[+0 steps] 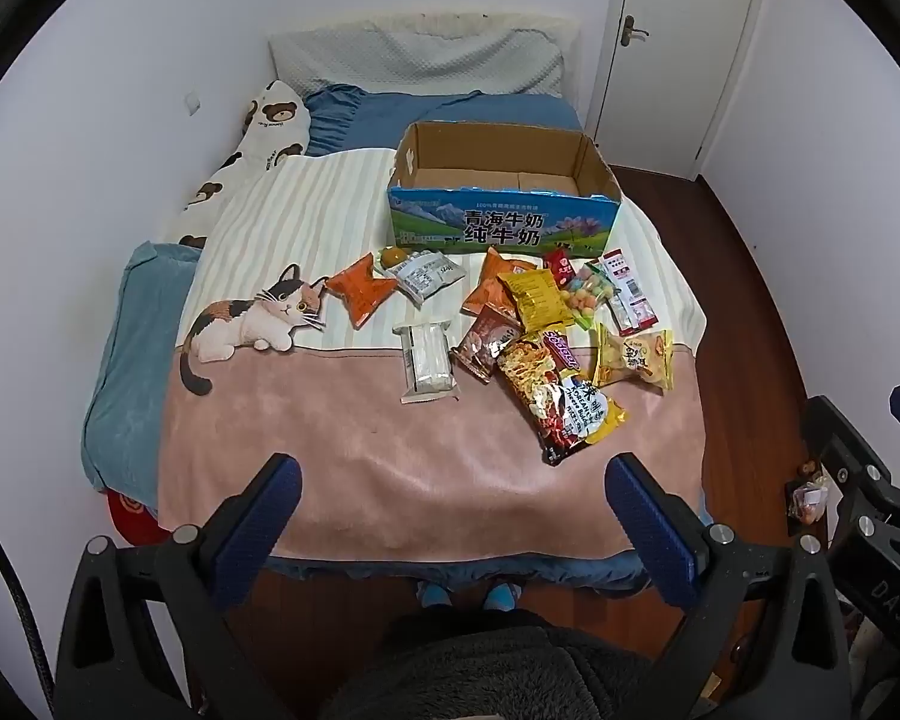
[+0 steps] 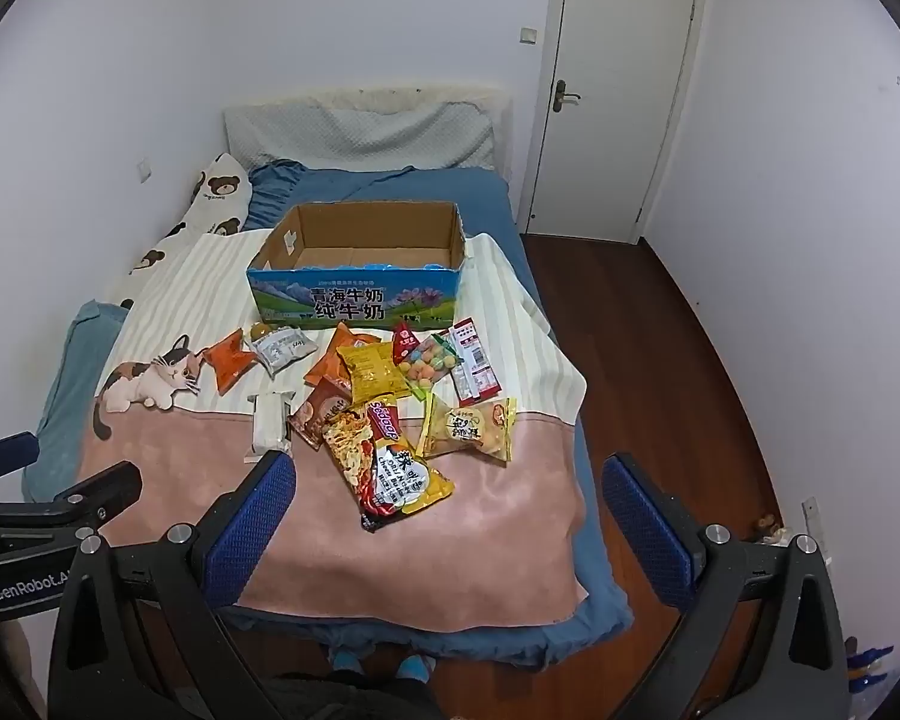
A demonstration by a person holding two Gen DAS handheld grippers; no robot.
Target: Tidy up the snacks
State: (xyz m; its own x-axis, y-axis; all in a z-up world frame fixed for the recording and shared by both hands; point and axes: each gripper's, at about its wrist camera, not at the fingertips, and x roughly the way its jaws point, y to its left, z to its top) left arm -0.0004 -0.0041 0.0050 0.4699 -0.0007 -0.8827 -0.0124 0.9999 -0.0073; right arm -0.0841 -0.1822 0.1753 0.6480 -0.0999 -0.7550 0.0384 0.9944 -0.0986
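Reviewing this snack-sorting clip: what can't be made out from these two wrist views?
- Open cardboard milk box: its near wall hides part of the floor inside, both views.
- Brown snack packet: partly covered by the large noodle packet, both views.
- Fine print on the white-and-red sachet: too small to read.
- Small clutter on the wooden floor: hidden partly by the right gripper, blurred.
- Left gripper: open, holding nothing.
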